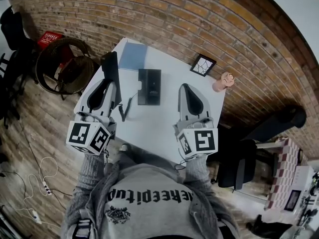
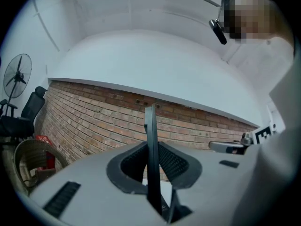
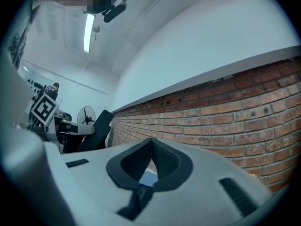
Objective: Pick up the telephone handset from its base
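The black telephone base (image 1: 149, 86) lies flat in the middle of the white table (image 1: 149, 128). My left gripper (image 1: 110, 85) is shut on the black handset (image 1: 110, 66), held clear of the base to its left and standing on edge. A coiled cord (image 1: 125, 108) hangs from the handset toward the table. In the left gripper view the handset (image 2: 151, 154) shows as a thin upright bar clamped between the jaws. To the right of the base, my right gripper (image 1: 185, 87) has its tips together and nothing held; the right gripper view shows those jaws (image 3: 151, 141) meeting.
A blue sheet (image 1: 133, 56) lies at the table's far left corner, a small framed picture (image 1: 203, 65) and a pink figure (image 1: 223, 82) at its far right. A brick wall (image 1: 174, 19) backs the table. A wicker chair (image 1: 65, 66) stands left, a black office chair (image 1: 239, 163) right.
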The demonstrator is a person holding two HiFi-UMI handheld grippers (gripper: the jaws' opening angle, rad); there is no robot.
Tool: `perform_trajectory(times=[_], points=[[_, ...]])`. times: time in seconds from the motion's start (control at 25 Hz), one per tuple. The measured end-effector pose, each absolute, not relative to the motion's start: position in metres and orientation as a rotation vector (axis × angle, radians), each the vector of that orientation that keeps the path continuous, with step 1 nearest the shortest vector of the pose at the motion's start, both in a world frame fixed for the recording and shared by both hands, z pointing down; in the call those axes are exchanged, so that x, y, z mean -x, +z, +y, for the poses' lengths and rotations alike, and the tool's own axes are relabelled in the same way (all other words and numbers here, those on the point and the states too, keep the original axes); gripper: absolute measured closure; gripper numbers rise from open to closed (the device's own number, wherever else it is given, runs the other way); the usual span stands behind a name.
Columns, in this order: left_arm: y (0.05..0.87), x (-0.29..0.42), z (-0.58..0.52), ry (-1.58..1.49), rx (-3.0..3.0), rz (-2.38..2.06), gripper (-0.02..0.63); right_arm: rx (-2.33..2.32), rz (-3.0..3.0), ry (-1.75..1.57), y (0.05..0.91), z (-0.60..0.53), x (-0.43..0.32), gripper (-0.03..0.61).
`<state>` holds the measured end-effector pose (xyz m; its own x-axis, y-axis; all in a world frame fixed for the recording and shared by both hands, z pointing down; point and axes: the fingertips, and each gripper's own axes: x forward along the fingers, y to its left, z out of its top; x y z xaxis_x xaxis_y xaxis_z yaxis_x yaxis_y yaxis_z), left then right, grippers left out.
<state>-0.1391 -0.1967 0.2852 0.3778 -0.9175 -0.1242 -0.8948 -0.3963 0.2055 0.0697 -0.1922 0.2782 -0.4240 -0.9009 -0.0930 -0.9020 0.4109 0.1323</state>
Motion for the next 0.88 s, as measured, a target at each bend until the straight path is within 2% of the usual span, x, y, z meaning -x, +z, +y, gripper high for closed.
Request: perform_trajectory(times=[0.88], points=[[0.2809, 0.1399, -0.2003, -0.35, -2.525, -1.719, 0.545, 1.689, 2.625, 0.254, 0.2815, -0.1958, -0.0724, 0.575]])
